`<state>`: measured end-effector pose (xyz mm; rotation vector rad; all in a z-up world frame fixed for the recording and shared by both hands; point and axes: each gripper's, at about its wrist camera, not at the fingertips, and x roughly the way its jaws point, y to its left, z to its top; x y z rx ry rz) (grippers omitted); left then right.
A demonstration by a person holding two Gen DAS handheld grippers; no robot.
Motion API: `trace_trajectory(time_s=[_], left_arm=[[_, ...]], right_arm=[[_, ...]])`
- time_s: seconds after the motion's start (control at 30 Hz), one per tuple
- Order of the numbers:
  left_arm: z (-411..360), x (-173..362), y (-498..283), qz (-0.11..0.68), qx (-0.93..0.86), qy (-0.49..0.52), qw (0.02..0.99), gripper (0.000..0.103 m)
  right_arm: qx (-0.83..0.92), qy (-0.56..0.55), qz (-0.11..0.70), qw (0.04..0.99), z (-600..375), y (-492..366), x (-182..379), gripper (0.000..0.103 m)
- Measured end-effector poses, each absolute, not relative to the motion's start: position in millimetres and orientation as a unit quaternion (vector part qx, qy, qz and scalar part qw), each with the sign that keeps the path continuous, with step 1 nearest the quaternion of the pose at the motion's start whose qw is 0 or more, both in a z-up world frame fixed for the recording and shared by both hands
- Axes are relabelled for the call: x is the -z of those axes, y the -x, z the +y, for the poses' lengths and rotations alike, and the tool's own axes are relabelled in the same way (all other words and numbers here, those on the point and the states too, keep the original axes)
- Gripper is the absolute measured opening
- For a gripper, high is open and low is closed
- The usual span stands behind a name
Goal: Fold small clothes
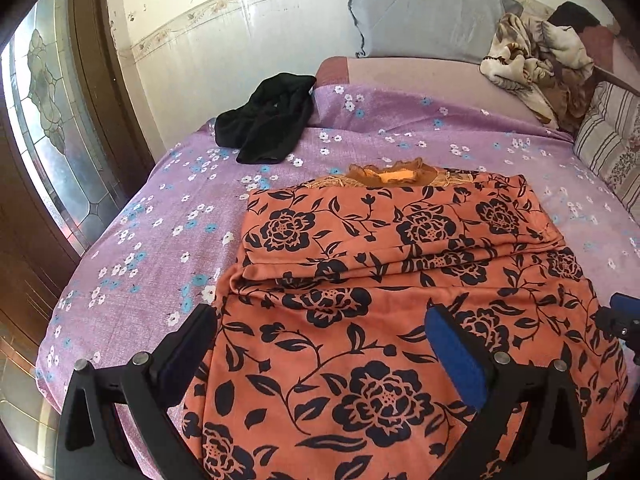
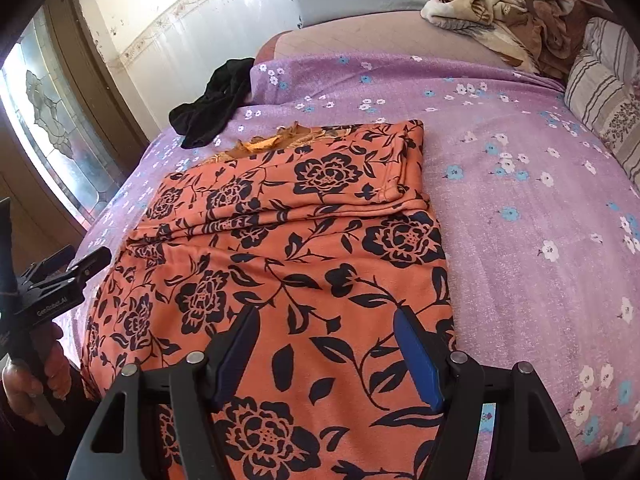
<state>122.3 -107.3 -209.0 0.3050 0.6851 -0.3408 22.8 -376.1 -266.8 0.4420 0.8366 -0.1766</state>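
Orange floral garment [image 1: 380, 280] lies flat on the purple flowered bedsheet [image 1: 140, 240], sleeves folded across its upper part, collar toward the grey pillow [image 1: 420, 12]. Left gripper [image 1: 320, 356] hovers over its lower left part, fingers spread, grasping nothing. Right gripper [image 2: 326, 356] likewise spread over the lower right part. Black garment [image 1: 266, 124] sits crumpled near the bed's far left edge.

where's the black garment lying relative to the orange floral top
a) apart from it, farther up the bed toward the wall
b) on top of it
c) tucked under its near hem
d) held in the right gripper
a: the black garment lies crumpled on the purple sheet beyond the orange floral top, with bare sheet between them.
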Motion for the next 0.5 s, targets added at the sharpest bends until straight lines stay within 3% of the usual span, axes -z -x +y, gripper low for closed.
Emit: trace_trajectory(time_s=[0.5], left_arm=[[-64.6, 151.5, -74.7, 0.293, 0.131, -0.121, 0.939, 0.103]], right_arm=[[0.049, -0.173, 0.371, 0.911, -337.4, 0.2, 234.7, 0.073]])
